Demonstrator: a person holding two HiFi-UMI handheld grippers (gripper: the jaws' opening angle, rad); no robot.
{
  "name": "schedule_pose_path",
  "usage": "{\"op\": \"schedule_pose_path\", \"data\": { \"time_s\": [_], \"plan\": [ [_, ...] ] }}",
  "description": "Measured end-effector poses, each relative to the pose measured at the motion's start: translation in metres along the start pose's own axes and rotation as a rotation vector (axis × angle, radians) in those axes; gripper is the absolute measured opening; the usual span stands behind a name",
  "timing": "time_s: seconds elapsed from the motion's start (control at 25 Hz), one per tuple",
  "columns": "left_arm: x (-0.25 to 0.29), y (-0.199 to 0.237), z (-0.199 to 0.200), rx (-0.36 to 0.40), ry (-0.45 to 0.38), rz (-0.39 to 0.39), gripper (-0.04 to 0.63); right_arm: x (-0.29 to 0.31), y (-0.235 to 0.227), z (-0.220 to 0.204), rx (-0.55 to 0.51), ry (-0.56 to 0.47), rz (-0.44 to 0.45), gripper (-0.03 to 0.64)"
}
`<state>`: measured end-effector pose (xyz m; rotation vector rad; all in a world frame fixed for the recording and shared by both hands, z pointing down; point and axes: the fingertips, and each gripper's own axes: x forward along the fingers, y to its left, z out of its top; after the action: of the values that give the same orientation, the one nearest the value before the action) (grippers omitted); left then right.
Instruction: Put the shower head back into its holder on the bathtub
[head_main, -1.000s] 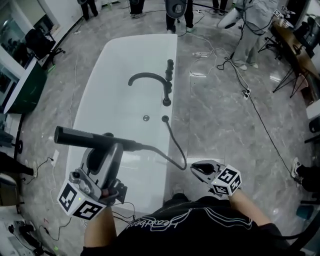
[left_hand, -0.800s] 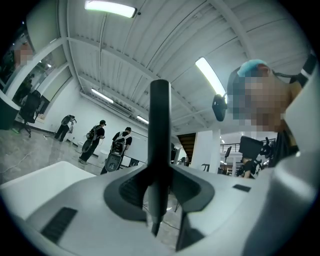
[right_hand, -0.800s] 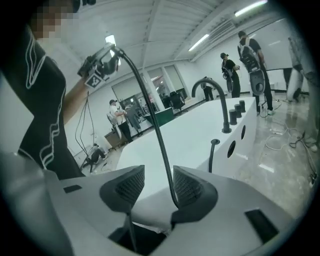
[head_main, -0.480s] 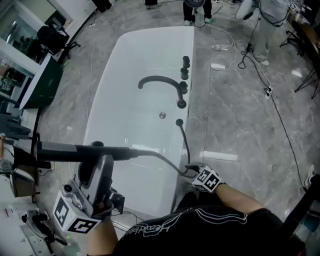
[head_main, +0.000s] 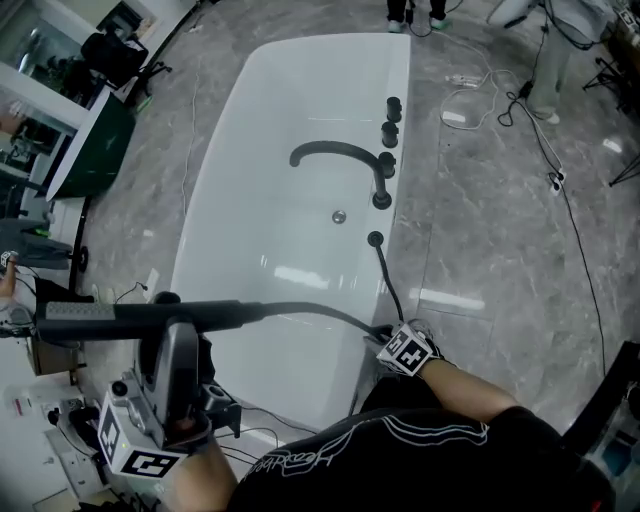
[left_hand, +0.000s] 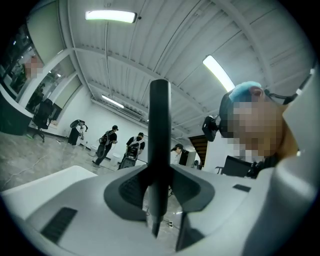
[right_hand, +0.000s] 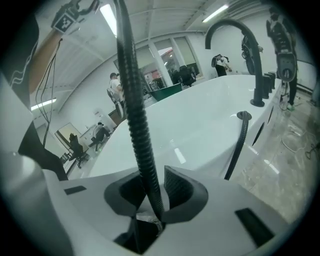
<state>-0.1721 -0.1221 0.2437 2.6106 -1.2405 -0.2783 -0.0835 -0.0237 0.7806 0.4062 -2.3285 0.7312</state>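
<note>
Shower head (head_main: 95, 312): black, long, off the tub, in the air over the near end of the bathtub (head_main: 250, 200), w/ the spray end sticking out past its left rim. Long axis is level & crosswise to the tub: spray end to the person's left, hose end to the right. Left tool (head_main: 172, 322) is pinching it approx mid-handle. Left gripper view shows the black bar clamped btwn the jaws, no gap.

Hose (head_main: 310, 312) leaves the handle and sags right to the right tool (head_main: 380, 336) at the tub's near-right edge. From there it runs away along the right rim to a small black socket (head_main: 375, 239). That socket is prob the holder, since the hose feeds out of it. Right tool's jaws have just been closing & straddle the hose. A sliver of gap shows on one side, so they're around it, not yet biting.

Key relation: holder sits ahead & to the right of the shower head, past the right tool, just this side of the spout (head_main: 335, 152). Right tool is nearer it, but the left hand has the head. Next move likely needs the handle swung hose-end-down & carried right/fwd, w/ slack fed back.
</note>
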Motion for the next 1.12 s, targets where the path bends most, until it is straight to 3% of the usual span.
{"op": "schedule_pose_path", "data": {
  "time_s": [0.12, 0.44, 0.8, 1.12],
  "plan": [
    [-0.007, 0.012, -0.017, 0.014, 0.014, 0.045, 0.133, -0.011, -0.008, -0.006, 0.029, -0.013, -0.01, 0.058],
    [-0.01, 0.032, -0.027, 0.046, 0.025, 0.108, 0.133, -0.082, -0.028, 0.012, 0.136, -0.137, -0.079, 0.046],
    [-0.021, 0.039, -0.025, 0.041, 0.009, 0.162, 0.132, -0.171, -0.009, 0.059, 0.148, -0.268, -0.085, 0.044],
    [-0.042, 0.046, -0.015, 0.042, -0.041, 0.204, 0.132, -0.249, -0.007, 0.131, 0.206, -0.498, -0.079, 0.044]
  ]
}}
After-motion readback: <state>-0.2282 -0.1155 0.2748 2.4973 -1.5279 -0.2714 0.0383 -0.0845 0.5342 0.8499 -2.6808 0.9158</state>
